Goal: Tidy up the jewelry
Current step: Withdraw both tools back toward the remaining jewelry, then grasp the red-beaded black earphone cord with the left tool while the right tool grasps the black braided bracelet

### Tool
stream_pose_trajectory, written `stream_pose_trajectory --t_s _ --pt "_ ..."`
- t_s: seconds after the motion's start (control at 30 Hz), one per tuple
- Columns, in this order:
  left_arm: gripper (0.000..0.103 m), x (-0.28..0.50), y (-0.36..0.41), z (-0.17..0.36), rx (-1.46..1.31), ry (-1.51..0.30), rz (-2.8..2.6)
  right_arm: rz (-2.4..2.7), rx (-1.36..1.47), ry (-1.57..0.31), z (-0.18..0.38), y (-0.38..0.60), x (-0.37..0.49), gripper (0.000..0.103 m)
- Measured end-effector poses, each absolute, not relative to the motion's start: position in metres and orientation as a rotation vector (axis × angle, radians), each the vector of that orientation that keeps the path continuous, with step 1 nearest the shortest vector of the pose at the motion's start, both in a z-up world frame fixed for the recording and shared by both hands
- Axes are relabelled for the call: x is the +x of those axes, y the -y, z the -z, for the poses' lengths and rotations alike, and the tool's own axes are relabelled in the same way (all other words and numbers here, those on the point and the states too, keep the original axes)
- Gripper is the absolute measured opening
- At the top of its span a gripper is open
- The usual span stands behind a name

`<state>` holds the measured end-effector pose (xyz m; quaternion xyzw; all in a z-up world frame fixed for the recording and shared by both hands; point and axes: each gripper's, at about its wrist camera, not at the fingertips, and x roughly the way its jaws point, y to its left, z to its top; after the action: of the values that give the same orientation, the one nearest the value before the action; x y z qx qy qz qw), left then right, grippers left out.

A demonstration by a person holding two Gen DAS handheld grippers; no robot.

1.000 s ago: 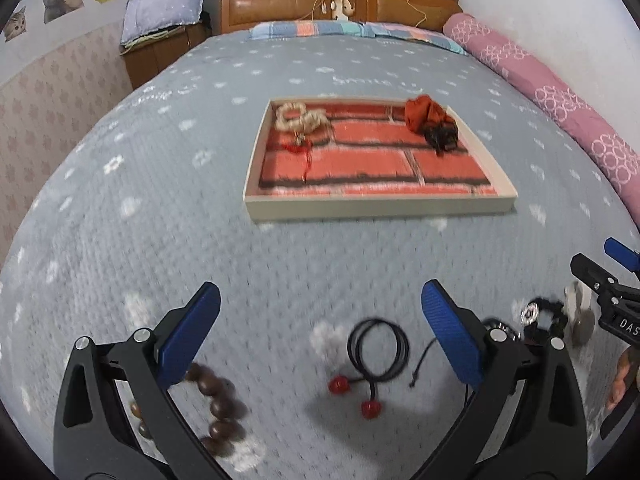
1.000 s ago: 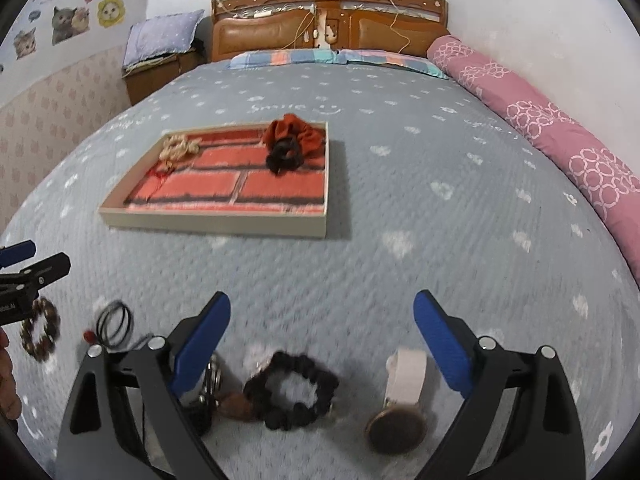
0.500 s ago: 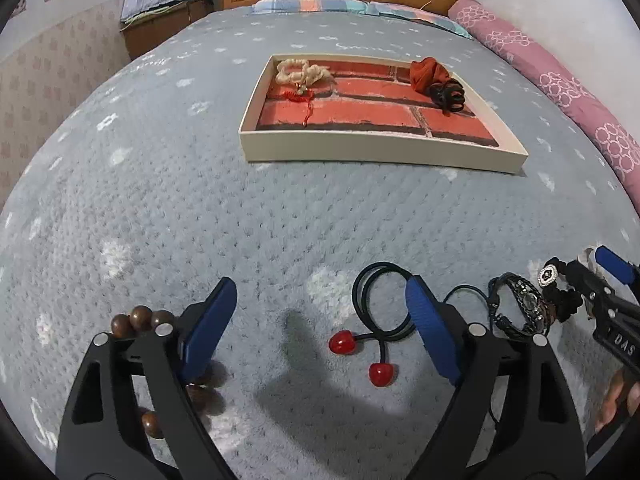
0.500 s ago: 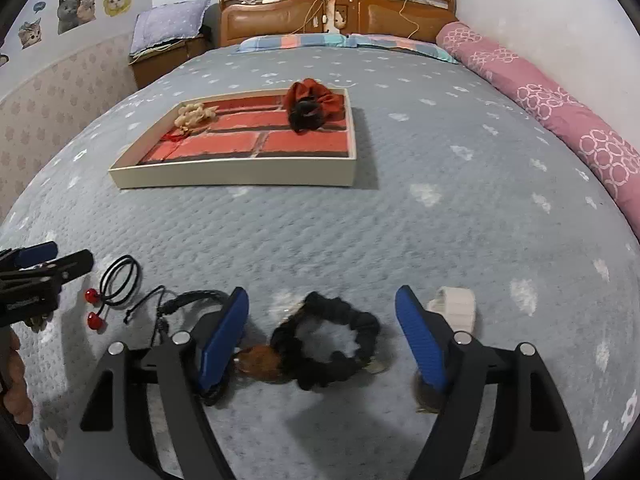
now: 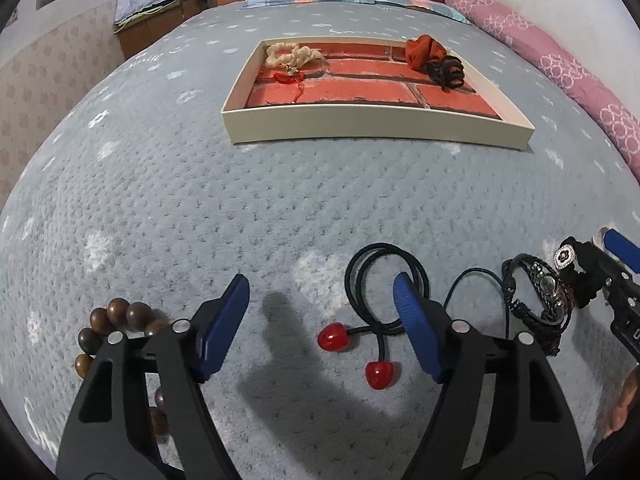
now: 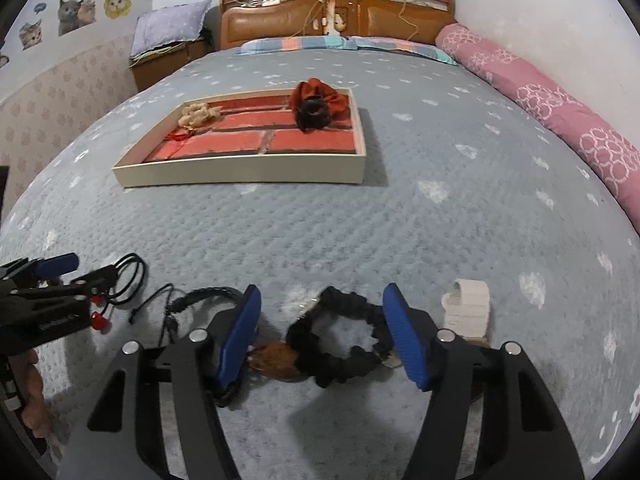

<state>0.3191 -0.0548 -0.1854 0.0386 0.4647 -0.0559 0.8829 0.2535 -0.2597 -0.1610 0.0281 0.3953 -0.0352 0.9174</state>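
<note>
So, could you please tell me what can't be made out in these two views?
- Wooden bead bracelet: left view, partly hidden behind the left gripper.
- Brown piece beside the black scrunchie: right view, blurred, part-covered by the right gripper.
- White band: right view, lower end hidden by the fingers.

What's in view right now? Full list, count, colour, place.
tray: 1, cream rim, brick-red floor, mid bed
pearl beads: 1 cluster, cream, tray far left corner
red cord: 1, red, just in front of the pearl beads
orange scrunchie: 1, tray far right
dark hair tie: 1, black, against the orange scrunchie
wooden bracelet: 1, brown, near left
cherry cord: 1, black loop, two red ends
braided bracelet: 1, black
black scrunchie: 1, between right fingers
white strap: 1
bedspread: grey
left gripper: open
right gripper: open
</note>
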Motion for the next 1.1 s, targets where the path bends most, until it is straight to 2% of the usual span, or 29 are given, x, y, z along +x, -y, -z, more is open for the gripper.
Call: stream_pose_trajectory --t_s 0.1,0.33,0.63,0.8,0.93,1.1 --pt "0.058 0.321 0.057 0.189 0.07 -0.985 0.131 0.062 0.055 -0.817 0.161 0.251 0.257 0.061" --pt "0.055 0.32 0.063 0.198 0.098 -0.987 0.127 0.036 0.041 -0.832 0.167 0.232 0.261 0.056" --pt "0.043 0.32 0.058 0.198 0.095 -0.983 0.132 0.021 0.014 -0.856 0.176 0.221 0.262 0.047" --pt "0.038 0.32 0.056 0.198 0.097 -0.981 0.128 0.014 0.012 -0.872 0.182 0.219 0.262 0.046" --pt "0.035 0.321 0.054 0.197 0.093 -0.984 0.128 0.009 0.008 -0.891 0.188 0.218 0.264 0.039" --pt "0.03 0.321 0.052 0.197 0.096 -0.983 0.13 0.0 0.013 -0.902 0.192 0.216 0.267 0.026"
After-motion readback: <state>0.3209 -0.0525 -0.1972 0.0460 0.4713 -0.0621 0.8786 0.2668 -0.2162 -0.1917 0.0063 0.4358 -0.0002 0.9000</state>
